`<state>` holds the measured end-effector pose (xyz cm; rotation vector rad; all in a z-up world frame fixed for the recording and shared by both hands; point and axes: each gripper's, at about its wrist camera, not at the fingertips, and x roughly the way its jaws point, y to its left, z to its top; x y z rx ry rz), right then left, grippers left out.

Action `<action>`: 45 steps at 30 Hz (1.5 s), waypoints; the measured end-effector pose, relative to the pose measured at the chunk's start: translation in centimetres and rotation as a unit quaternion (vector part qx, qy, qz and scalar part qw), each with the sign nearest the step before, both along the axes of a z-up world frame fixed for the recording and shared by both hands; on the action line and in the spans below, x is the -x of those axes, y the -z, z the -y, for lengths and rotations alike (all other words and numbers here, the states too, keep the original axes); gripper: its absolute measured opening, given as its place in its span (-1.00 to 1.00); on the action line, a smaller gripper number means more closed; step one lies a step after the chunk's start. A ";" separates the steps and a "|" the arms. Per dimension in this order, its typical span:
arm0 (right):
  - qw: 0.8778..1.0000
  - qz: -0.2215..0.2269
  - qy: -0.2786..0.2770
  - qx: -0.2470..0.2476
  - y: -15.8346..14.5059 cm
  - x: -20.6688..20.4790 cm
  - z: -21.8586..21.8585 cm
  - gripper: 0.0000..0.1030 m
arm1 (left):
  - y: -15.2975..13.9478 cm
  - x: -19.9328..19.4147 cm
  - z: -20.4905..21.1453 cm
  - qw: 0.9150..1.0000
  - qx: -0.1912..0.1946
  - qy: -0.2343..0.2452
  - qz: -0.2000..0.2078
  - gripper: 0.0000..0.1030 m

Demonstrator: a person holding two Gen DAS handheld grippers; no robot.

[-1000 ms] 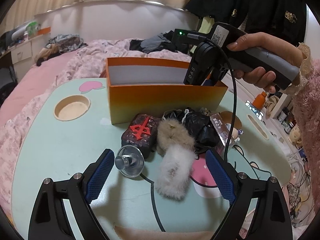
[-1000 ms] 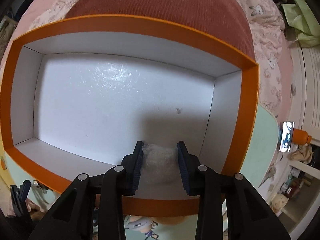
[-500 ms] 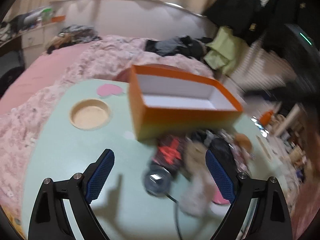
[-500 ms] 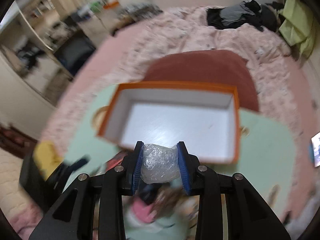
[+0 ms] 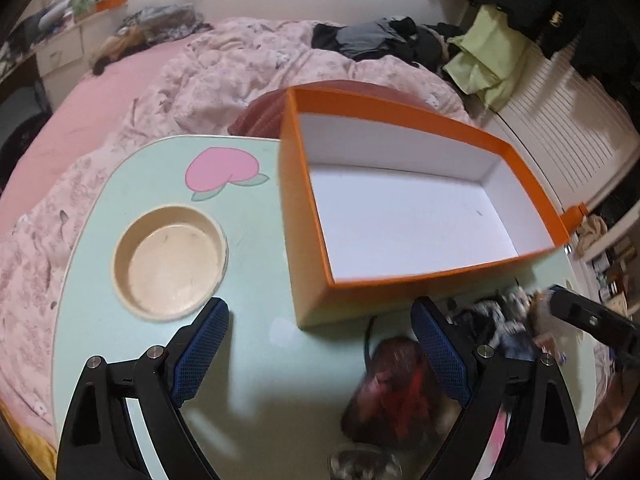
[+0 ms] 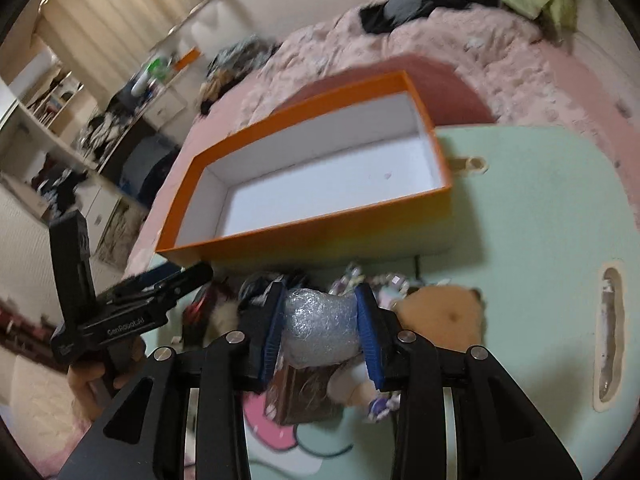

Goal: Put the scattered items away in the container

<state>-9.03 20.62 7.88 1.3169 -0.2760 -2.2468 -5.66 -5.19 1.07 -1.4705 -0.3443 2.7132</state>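
Note:
The orange box (image 5: 400, 276) with a white inside stands empty on the pale green table (image 5: 256, 360). My left gripper (image 5: 320, 344) hangs open over bare table by the box's near left corner, nothing between its pads. Blurred at its right finger lie a dark red pouch (image 5: 394, 392) and a furry piece (image 5: 364, 466). In the right wrist view my right gripper (image 6: 320, 320) holds a crumpled bubble-wrap bundle (image 6: 320, 332); its jaws are opening, the pads still touching the bundle. It hovers over the item pile in front of the box (image 6: 304, 236).
A round tan recess (image 5: 170, 262) is sunk into the table left of the box. A brown plush (image 6: 444, 316) and small clutter lie under the right gripper. A slot (image 6: 612, 336) lies at the table's right edge. The bed with pink bedding lies behind the table.
My right gripper, with the bundle, has come back from inside the box to above the pile in front. My left gripper has shifted left toward the box corner; the pile now sits at its right.

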 end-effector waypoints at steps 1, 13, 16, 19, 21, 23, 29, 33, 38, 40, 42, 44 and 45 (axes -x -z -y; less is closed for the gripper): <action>1.000 -0.010 0.007 0.003 -0.1 -0.2 -0.1 -0.22 | 0.1 0.3 0.2 1.000 0.001 -0.006 0.001 0.79; 0.987 -0.151 0.057 0.022 -3.3 -5.0 -1.8 0.19 | -4.5 -5.9 -0.9 0.996 0.020 0.051 -0.076 0.79; 0.979 -0.189 0.059 -0.046 -3.4 -8.1 -1.1 0.26 | -4.9 -8.7 -2.7 0.991 0.047 0.115 -0.057 0.79; 0.977 -0.190 0.037 -0.091 -2.1 -10.4 -0.2 0.28 | -4.3 -11.5 -4.0 0.988 0.073 0.128 -0.054 0.79; 0.976 -0.186 0.024 -0.113 -1.0 -11.5 0.2 0.28 | -3.4 -12.7 -4.1 0.990 0.075 0.112 -0.045 0.79; 0.974 -0.184 0.029 -0.127 -0.1 -12.5 0.4 0.28 | -2.5 -13.4 -3.9 0.993 0.048 0.098 -0.037 0.79; 0.972 -0.160 0.032 -0.171 2.0 -12.9 1.3 0.28 | -1.6 -13.6 -4.1 0.994 0.062 0.068 -0.054 0.79; 0.980 -0.123 0.029 -0.152 2.9 -11.8 0.5 0.28 | -0.5 -13.2 -3.5 0.997 0.052 0.054 -0.036 0.79; 0.984 -0.096 0.040 -0.144 3.9 -11.5 -0.5 0.35 | 0.6 -12.8 -3.7 0.997 0.061 0.042 -0.027 0.86; 0.984 -0.094 0.040 -0.146 3.9 -11.4 -0.6 0.52 | 0.8 -12.9 -4.0 0.996 0.069 0.043 -0.028 0.99; 0.983 -0.092 0.040 -0.156 4.1 -11.2 -0.4 0.69 | 1.1 -12.9 -4.3 0.995 0.084 0.041 -0.030 0.99; 0.979 -0.091 0.044 -0.179 4.3 -11.1 0.0 0.81 | 1.3 -12.7 -4.7 0.994 0.101 0.043 -0.028 0.99; 0.977 -0.088 0.043 -0.190 4.5 -10.9 0.3 0.89 | 1.3 -12.6 -4.8 0.993 0.106 0.044 -0.027 1.00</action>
